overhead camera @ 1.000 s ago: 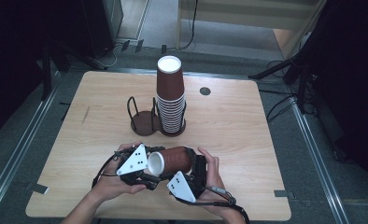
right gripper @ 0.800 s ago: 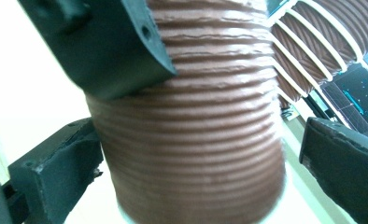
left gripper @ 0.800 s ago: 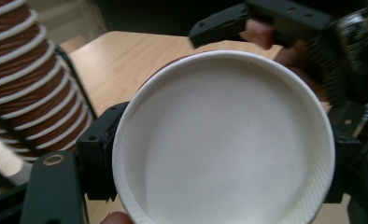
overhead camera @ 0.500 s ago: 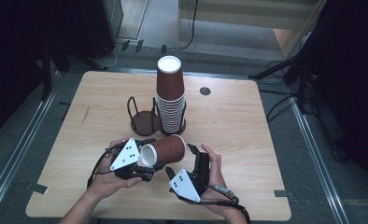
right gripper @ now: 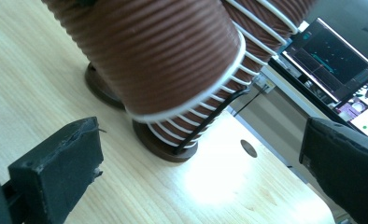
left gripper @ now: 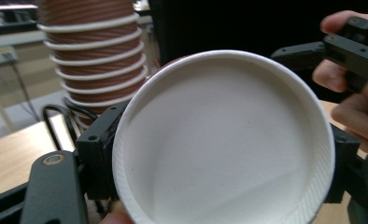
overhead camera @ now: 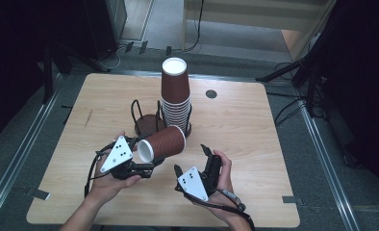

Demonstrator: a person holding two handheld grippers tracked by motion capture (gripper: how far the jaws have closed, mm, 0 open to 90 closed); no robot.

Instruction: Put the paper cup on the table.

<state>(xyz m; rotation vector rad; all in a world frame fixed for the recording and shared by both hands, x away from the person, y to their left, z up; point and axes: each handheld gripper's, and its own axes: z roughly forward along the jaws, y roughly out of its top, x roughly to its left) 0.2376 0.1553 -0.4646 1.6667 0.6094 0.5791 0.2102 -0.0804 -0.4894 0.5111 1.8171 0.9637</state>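
a brown paper cup (overhead camera: pixel 161 143) lies on its side above the tabletop (overhead camera: pixel 245 130), clamped at its rim by the left gripper (overhead camera: pixel 146 168), just in front of the stack of cups (overhead camera: pixel 175 98). the right gripper (overhead camera: pixel 191 159) stands open, empty, just beside it.

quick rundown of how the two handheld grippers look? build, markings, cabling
Both are black, each with two blocky black jaws. The left gripper and the right gripper each carry a pale grey three-cornered plate with small black dots. A black cable loops from the left one; another trails from the right. Forearms bare, no sleeves.
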